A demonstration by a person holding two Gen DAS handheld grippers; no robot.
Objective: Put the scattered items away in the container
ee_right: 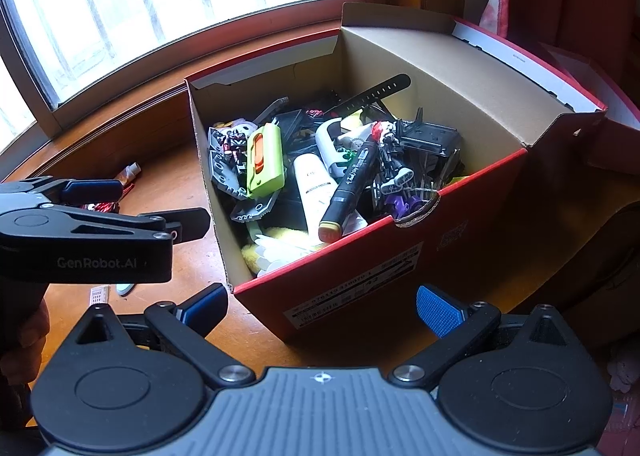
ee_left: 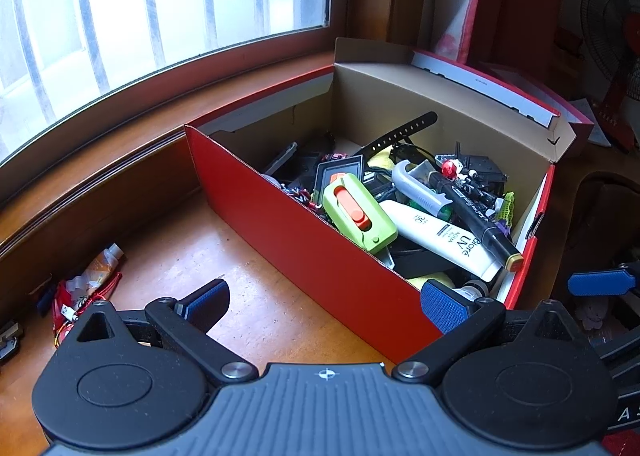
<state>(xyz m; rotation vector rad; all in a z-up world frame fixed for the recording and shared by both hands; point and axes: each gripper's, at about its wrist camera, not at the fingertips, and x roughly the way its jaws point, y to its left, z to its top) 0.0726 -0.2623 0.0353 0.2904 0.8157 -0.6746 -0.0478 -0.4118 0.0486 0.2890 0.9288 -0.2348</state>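
Observation:
A red shoe box (ee_left: 304,240) stands open on the wooden table, also in the right wrist view (ee_right: 460,216). It holds several items: a green and orange cutter (ee_left: 358,212), a white sunscreen tube (ee_left: 444,240), a black marker (ee_left: 480,216). My left gripper (ee_left: 324,302) is open and empty, near the box's long side; it also shows in the right wrist view (ee_right: 136,202). My right gripper (ee_right: 320,306) is open and empty before the box's short end. A small pile of wrappers and red cord (ee_left: 86,288) lies loose on the table at left.
A window with a wooden sill (ee_left: 120,124) runs behind the table. A white label scrap and a small white object (ee_right: 114,292) lie on the table near the box corner. A fan (ee_left: 616,36) and a red curtain stand at the right.

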